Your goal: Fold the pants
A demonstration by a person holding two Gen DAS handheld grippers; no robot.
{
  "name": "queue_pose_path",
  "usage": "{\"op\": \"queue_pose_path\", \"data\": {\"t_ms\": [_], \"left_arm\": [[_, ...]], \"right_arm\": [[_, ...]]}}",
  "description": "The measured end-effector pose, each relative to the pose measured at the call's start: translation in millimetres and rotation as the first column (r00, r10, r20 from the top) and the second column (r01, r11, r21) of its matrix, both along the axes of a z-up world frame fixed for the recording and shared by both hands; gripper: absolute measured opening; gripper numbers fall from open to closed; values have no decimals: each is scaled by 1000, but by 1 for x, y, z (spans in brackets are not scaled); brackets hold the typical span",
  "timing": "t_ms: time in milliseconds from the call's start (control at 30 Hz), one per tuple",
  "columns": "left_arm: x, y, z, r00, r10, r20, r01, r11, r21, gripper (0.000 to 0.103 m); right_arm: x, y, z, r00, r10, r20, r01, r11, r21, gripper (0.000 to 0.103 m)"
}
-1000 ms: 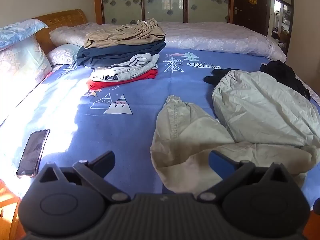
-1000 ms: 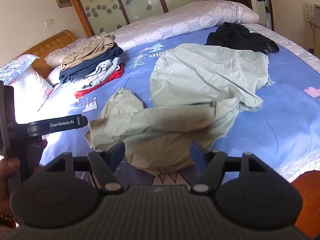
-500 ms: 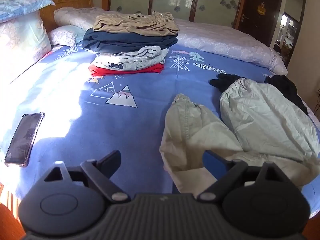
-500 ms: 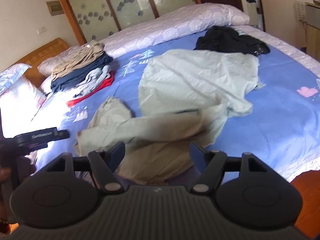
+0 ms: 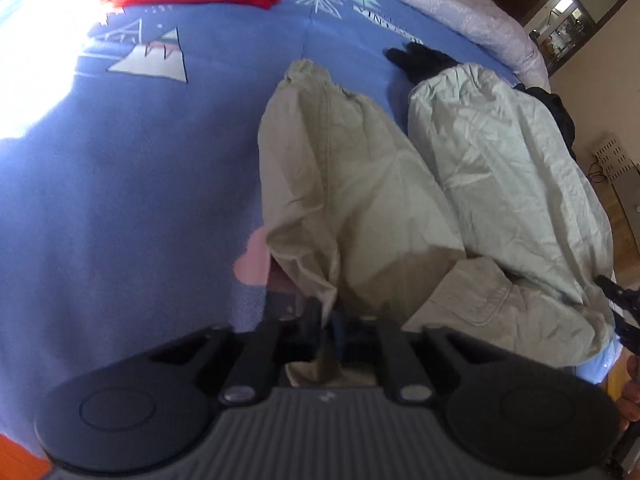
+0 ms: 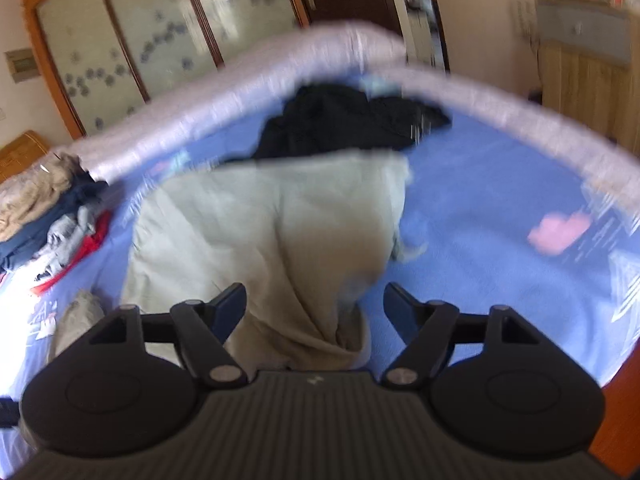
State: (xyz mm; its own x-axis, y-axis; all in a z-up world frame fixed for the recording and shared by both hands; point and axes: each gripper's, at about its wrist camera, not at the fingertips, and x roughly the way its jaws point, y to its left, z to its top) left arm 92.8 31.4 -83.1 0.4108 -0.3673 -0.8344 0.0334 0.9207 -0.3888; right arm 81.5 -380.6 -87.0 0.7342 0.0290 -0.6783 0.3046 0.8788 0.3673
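Black and ridged, the left gripper (image 5: 328, 326) has its two fingers drawn together on a fold at the near edge of the pale khaki pants (image 5: 352, 200), cloth pinched between the blue pads. The right gripper (image 6: 314, 308) stands with its jaws wide apart, the pants' crumpled near end lying between and just ahead of its fingers; whether either pad touches the cloth cannot be told, as that view is blurred by motion. One pair of pants lies spread on the blue printed bedsheet (image 5: 132, 184), its two legs running away from the left gripper side by side, the nearer waist part with a pocket flap bunched toward the right. Beyond the far cuffs sits one heap of black clothing (image 6: 344, 120), touching the pants' far edge. One stack of folded clothes (image 6: 48, 220) rests well apart to the left, red at the bottom, then grey, navy and tan on top. A lilac quilt (image 6: 248, 92) runs along the far side of the bed.
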Motion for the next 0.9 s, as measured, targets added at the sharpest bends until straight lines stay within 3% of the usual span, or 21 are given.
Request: {"op": "queue_pose_path", "data": {"t_ms": [33,67,100,200,333,400,467,533,633,700,733,767,833,900], "left_arm": [[-1,2,2,1000,20,8,-20,1000,-6,4],[-1,6,8,999,37,27,-37,999,-11,4],[-1,16,21,996,66,63,-65,998,-13,4],[-1,61,70,964,183,192,-183,983,-20,4],[0,115,135,893,297,337,-300,953,-44,4],[-2,125,160,851,328,409,-372,928,30,4],[-8,130,171,844,329,425,-371,928,19,4],[-17,125,168,863,295,410,-335,942,26,4],[-37,111,152,899,225,376,-248,969,14,4],[-53,97,148,915,175,363,-172,984,-41,4],[-61,88,151,917,140,374,-128,990,-57,4],[-66,79,157,914,106,391,-86,994,-70,4],[-77,58,176,899,35,437,5,996,-91,4],[-82,39,199,878,-26,478,80,992,-92,4]], "right_arm": [[8,-1,-8,999,32,-22,-30,995,96,28],[12,-1,-9,999,33,-33,-28,989,148,8],[11,0,0,1000,17,-4,-16,988,151,8],[-9,-10,66,977,-18,212,-4,995,99,7],[-47,-34,162,885,-60,461,23,996,85,2],[-74,-40,206,804,-82,588,101,995,0,2],[-98,-48,232,746,-85,661,131,991,-20,2],[-111,-49,241,748,-88,658,143,989,-30,2],[-106,-36,219,833,-2,554,30,999,-42,8],[-101,-10,190,875,106,473,-98,994,-43,20],[-101,4,175,885,154,440,-154,987,-35,39],[-99,21,161,890,213,403,-226,974,-16,52],[-97,60,135,872,344,347,-364,931,-8,54],[-102,110,114,819,500,281,-496,863,-91,62]]}}
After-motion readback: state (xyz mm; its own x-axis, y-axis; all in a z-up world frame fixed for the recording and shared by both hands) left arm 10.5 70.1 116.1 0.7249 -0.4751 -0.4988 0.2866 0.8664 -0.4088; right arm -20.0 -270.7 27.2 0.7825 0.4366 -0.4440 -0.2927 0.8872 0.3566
